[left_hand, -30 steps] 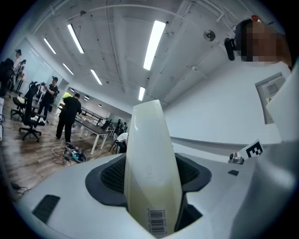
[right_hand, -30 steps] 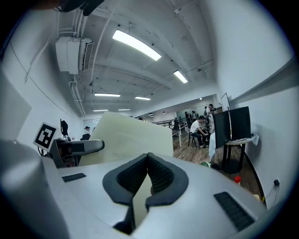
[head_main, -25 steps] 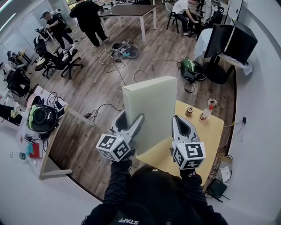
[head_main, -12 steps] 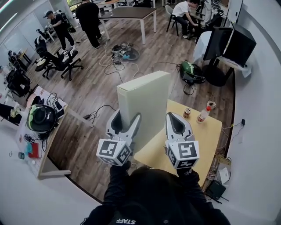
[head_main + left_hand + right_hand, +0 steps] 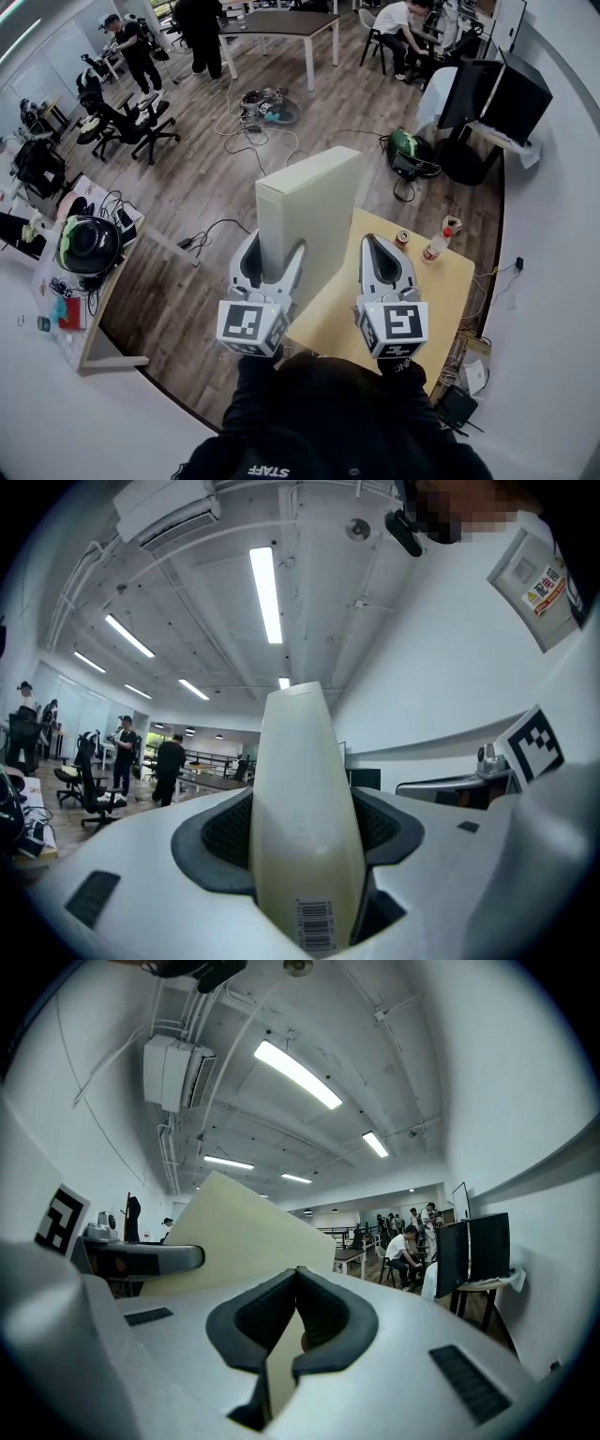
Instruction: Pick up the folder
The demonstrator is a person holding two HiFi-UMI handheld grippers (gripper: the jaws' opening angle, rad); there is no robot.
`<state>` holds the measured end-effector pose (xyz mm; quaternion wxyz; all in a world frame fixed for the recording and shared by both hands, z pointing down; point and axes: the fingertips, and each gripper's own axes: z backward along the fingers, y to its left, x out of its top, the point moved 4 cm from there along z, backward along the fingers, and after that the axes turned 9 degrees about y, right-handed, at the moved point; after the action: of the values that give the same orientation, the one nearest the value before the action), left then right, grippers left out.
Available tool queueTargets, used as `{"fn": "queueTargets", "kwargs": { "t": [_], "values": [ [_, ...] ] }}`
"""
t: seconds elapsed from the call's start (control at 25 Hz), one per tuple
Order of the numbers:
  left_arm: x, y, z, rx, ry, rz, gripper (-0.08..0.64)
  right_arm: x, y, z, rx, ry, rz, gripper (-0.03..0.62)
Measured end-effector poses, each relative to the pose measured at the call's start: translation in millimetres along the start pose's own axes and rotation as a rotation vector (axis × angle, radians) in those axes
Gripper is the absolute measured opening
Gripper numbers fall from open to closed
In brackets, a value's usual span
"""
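Observation:
The folder [image 5: 314,211] is a thick cream box file that stands upright in the air above the near left corner of the yellow table [image 5: 441,281]. My left gripper [image 5: 270,255] is shut on its lower end, with one pad on each broad face. In the left gripper view the folder's spine [image 5: 300,799], which carries a barcode, fills the gap between the jaws. My right gripper [image 5: 382,248] hovers just right of the folder, apart from it, shut and with nothing between its tips. In the right gripper view [image 5: 297,1279] the folder's flat face [image 5: 244,1232] rises at the left.
A drink can [image 5: 402,238] and a bottle [image 5: 438,242] stand at the table's far edge. Beyond are dark monitors [image 5: 492,89], a green bag [image 5: 408,145] and cables on the wooden floor. A desk with a helmet [image 5: 89,248] stands at the left. People and chairs are at the back.
Both grippers and the folder have risen a little. The left gripper has rolled, so the folder stands more upright and shows less of its broad face.

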<state>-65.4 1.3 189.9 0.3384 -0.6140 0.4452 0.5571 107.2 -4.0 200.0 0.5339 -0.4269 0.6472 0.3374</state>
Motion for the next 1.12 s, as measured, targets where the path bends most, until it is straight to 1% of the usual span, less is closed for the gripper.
{"fn": "queueTargets", "kwargs": {
  "t": [0.28, 0.44, 0.56, 0.64, 0.72, 0.96, 1.12],
  "values": [
    [2.9, -2.1, -3.0, 0.003, 0.000, -0.009, 0.322, 1.8, 1.9, -0.5, 0.015, 0.001, 0.025, 0.023],
    [-3.2, -6.0, -4.8, 0.010, 0.001, -0.010, 0.322, -1.5, 0.5, 0.4, 0.021, -0.001, 0.030, 0.023],
    [-7.0, -6.4, -6.1, 0.003, 0.002, -0.032, 0.322, -1.4, 3.0, 1.0, 0.022, 0.005, 0.026, 0.023],
    [-6.1, -6.7, -5.4, -0.006, 0.002, -0.021, 0.322, -1.5, 5.8, 0.6, 0.023, 0.009, 0.026, 0.023],
    [-6.5, -5.5, -5.1, -0.008, 0.007, -0.016, 0.322, -2.1, 7.4, -0.1, 0.024, 0.012, 0.027, 0.023],
    [-12.5, -3.7, -9.1, -0.015, 0.026, -0.036, 0.322, -5.1, 5.4, -1.5, 0.014, 0.007, 0.028, 0.023],
    [-18.0, 4.6, -6.6, -0.013, 0.043, -0.035, 0.322, -6.7, 12.8, -4.8, 0.012, 0.005, 0.035, 0.023]
  ]
}}
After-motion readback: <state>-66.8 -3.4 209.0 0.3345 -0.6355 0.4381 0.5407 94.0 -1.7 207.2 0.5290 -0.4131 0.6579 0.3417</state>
